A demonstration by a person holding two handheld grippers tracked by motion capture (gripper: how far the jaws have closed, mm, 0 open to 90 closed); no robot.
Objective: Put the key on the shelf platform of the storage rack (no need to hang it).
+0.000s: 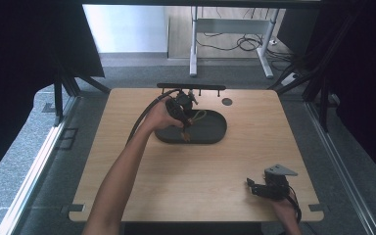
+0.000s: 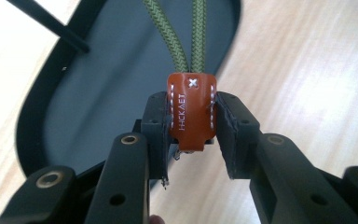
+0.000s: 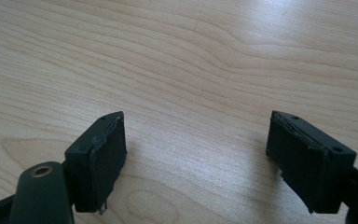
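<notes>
Between left gripper (image 2: 191,135) fingers (image 2: 161,126), white stitching marks the leather tag (image 2: 191,109).

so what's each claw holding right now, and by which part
The left claw is shut on the orange leather tab that joins the green cord, above the dark tray. The right claw is open, holding nothing.

Grey carpet floor (image 1: 44,205), black curtains (image 1: 19,58), white desk frame (image 1: 225,29) beyond wooden table (image 1: 254,142).
</notes>
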